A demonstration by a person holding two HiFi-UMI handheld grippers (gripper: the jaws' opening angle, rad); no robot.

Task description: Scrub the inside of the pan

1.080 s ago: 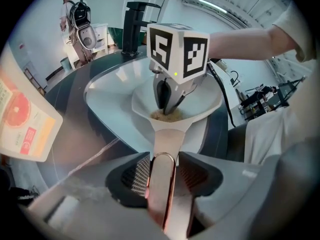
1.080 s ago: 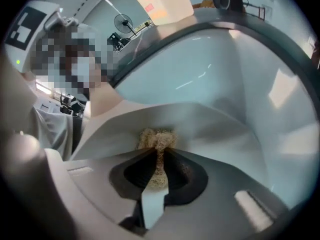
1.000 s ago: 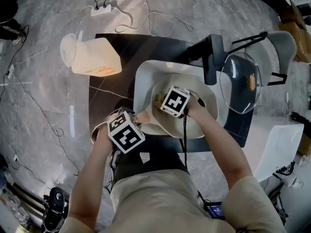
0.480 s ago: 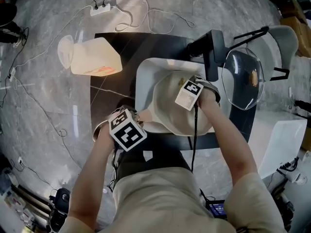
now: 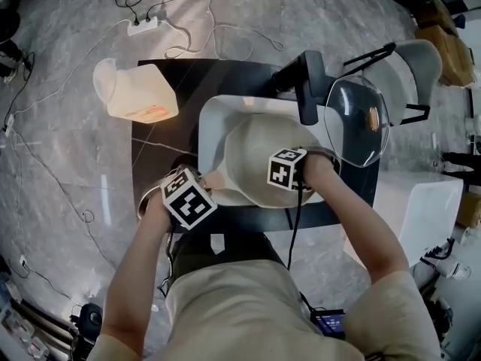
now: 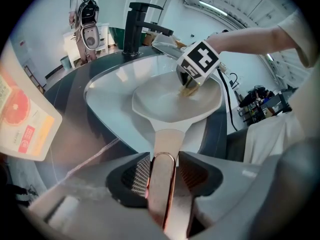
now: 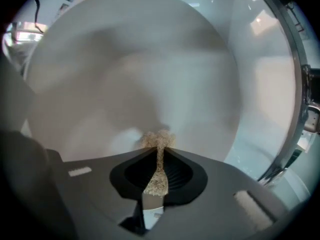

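A cream pan sits tilted in the white sink. My left gripper is at the pan's near left, shut on its copper-edged handle; the ribbed pads press on both of the handle's sides. The bowl stretches ahead of those jaws. My right gripper reaches down into the pan's right side, shut on a tan fibrous scrub pad. The pad's tuft pokes out past the fingertips and touches the pan's smooth inner wall. From the left gripper view, the pad shows under the right gripper's marker cube.
A black faucet stands at the sink's far edge. A glass lid rests on a rack to the right. A translucent jug with an orange label lies on the dark counter's far left corner. Cables and a power strip cross the floor.
My right gripper swept the pad from the pan's middle out to its far right side, then back toward the near right rim. The left gripper kept its hold on the handle.
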